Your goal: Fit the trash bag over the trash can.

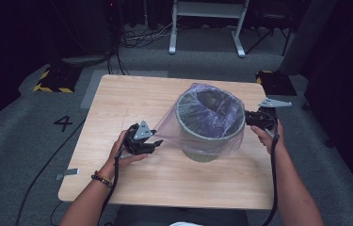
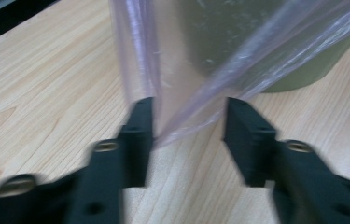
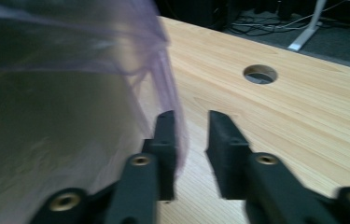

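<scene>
A grey-green waste bin (image 1: 209, 125) stands upright on the wooden table (image 1: 127, 94), lined with a thin purple plastic bag (image 1: 169, 127) that drapes over its rim and stretches left. My left gripper (image 1: 154, 143) sits at that stretched corner. In the left gripper view its jaws (image 2: 187, 121) stand apart with the bag film (image 2: 140, 46) hanging between them, against one jaw, not pinched. My right gripper (image 1: 248, 117) is at the bin's right side. Its jaws (image 3: 192, 128) are apart too, and the bag's edge (image 3: 163, 70) hangs beside the jaw nearer the bin (image 3: 46, 140).
A round cable hole (image 3: 260, 73) is cut in the tabletop beyond the right gripper. Bare table lies in front of and behind the bin. On the floor are yellow-and-black striped bases (image 1: 54, 80) at both far corners, cables, and a white frame's legs (image 1: 207, 23).
</scene>
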The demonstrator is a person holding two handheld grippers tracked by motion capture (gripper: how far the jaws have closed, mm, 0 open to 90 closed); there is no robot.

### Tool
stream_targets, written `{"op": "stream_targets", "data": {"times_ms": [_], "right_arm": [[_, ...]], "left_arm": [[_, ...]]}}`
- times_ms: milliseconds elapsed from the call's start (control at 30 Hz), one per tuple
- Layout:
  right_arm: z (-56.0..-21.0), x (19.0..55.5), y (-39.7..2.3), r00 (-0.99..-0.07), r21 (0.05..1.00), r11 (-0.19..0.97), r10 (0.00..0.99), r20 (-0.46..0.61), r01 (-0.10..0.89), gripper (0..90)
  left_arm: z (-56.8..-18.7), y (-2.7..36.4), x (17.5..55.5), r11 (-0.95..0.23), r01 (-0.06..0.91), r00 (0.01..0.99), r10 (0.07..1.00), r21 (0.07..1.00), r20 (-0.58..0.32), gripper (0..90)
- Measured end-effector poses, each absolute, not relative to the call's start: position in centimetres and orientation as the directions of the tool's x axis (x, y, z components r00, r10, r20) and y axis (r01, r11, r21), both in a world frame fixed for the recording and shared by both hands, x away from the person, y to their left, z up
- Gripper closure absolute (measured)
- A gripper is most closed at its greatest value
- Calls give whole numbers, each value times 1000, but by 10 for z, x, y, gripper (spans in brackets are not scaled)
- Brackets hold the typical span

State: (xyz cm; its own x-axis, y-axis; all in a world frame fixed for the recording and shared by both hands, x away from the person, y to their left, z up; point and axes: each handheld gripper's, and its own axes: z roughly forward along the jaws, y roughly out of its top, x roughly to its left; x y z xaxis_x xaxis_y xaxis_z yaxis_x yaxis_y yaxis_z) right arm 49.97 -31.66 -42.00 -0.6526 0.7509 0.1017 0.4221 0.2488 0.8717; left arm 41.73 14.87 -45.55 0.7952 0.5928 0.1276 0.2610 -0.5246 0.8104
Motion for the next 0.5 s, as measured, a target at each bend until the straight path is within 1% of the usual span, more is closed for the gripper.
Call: {"op": "stream_targets", "data": {"times_ms": [33, 167, 233, 267, 333, 367, 433, 500], "right_arm": [[-419, 499, -319, -640, 870, 249, 762, 94, 424, 588], [-413, 491, -327, -638, 881, 241, 765, 86, 407, 495], [-408, 485, -330, -638, 883, 245, 766, 76, 400, 456], [-407, 483, -331, -642, 887, 247, 764, 70, 390, 442], [-403, 478, -334, -634, 893, 241, 771, 61, 380, 401], [-401, 476, -335, -634, 897, 236, 771, 62, 374, 390], [-397, 472, -337, -633, 904, 226, 771, 61, 363, 357], [-392, 467, -339, -641, 910, 221, 765, 61, 351, 335]], "left_arm": [[-454, 150, 415, -513, 261, 797, 592, 818, 117, 373], [-447, 157, 406, -478, 255, 803, 589, 840, 92, 227], [-442, 159, 399, -455, 259, 803, 592, 852, 72, 184], [-440, 161, 396, -447, 255, 809, 584, 858, 64, 170], [-436, 163, 389, -407, 273, 819, 574, 872, 12, 164], [-434, 163, 386, -400, 268, 824, 567, 876, 7, 164], [-429, 162, 376, -400, 236, 825, 564, 886, 35, 164], [-425, 162, 371, -389, 234, 826, 563, 891, 29, 163]]}}
